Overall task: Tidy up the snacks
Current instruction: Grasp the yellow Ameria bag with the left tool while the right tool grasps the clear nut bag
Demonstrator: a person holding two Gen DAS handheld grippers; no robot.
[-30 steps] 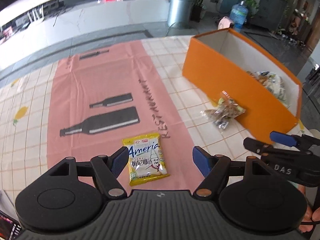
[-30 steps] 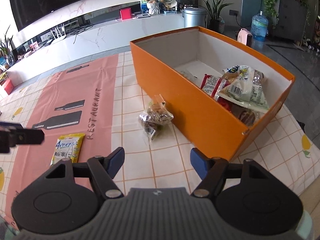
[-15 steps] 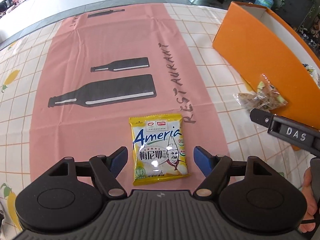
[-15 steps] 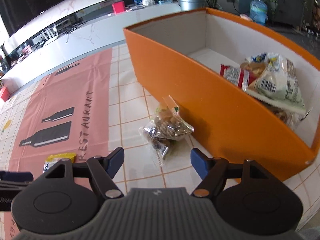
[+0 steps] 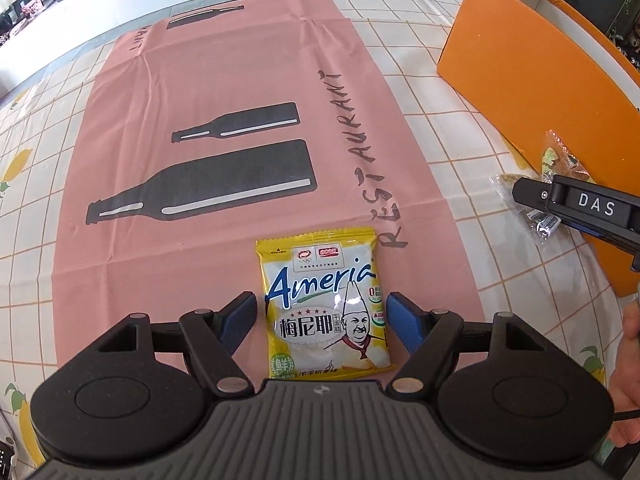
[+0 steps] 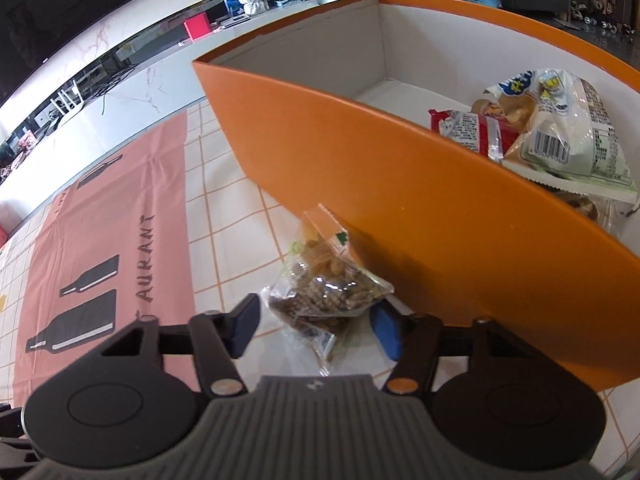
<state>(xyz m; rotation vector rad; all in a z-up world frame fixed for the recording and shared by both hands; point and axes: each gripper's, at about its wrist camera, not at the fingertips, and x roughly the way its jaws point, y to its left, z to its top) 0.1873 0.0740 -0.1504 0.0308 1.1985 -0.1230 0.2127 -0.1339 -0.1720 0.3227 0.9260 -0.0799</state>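
Both grippers hang low over the table, two of them, one in each of the person's hands. Left gripper (image 5: 320,312) stands spread wide but its jaws are closing, with the yellow snack packet (image 5: 325,304) lying flat between the blue pads (image 5: 240,314) and a sliver of cloth showing on either side, so nothing presses on it. That one packet lies on the near edge of the pink runner (image 5: 224,92), its long axis running away from the gripper, printed top toward the far end of the table and its lettering upright to the camera. Right gripper (image 6: 316,322) has its jaws closing around the clear bag of mixed snacks (image 6: 326,294); the right pad sits against the crinkled plastic and the left pad is just off it, so I cannot say it is pinched. That single bag rests on the checked tablecloth (image 6: 232,216) just beside the long wall of the orange box (image 6: 400,184), its sealed tip pointing up and away toward the box. Only the right wrist view looks into the box, where a red packet (image 6: 468,126) and a pale green and white packet (image 6: 568,144) lie piled at one end, with more wrappers half hidden under them that I cannot count. Only the left wrist view shows the yellow packet, plus the right gripper's black arm marked DAS reaching over the clear bag, and part of a hand (image 5: 628,364) at the right edge. Three bottle silhouettes and the word RESTAURANT mark the runner.
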